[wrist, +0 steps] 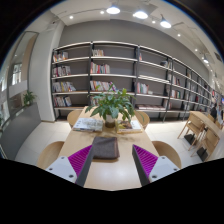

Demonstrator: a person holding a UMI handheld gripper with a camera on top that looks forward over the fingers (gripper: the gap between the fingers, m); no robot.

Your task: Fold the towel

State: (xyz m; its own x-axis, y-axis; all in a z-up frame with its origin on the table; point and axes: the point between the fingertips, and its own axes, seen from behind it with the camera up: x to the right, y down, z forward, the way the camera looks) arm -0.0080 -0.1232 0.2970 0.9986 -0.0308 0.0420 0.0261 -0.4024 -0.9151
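— What do we make out along the table (112, 172), left to right?

— At its left edge we see a wooden chair (50, 153), only the curved back showing. The gripper (112, 163) hangs over the near edge, both pink pads (146, 159) set wide apart with nothing pinched; bare tabletop lies between them.

— And the towel?

— The grey towel (104, 149) lies flat on the middle of the table, just ahead of the fingers and slightly toward the left one, touching neither. We cannot tell how many layers it has.

— Beyond it?

— A potted plant (116, 104) stands toward the far end; its pot is mostly hidden by leaves. Papers or books (88, 124) lie around its base, too small for us to read. At the right edge a second chair (166, 152) shows only its back.

— Further back?

— Bookshelves (120, 72) line the far wall, partly filled with books; titles are illegible. Far right, another table with chairs (203, 125) is cut off.
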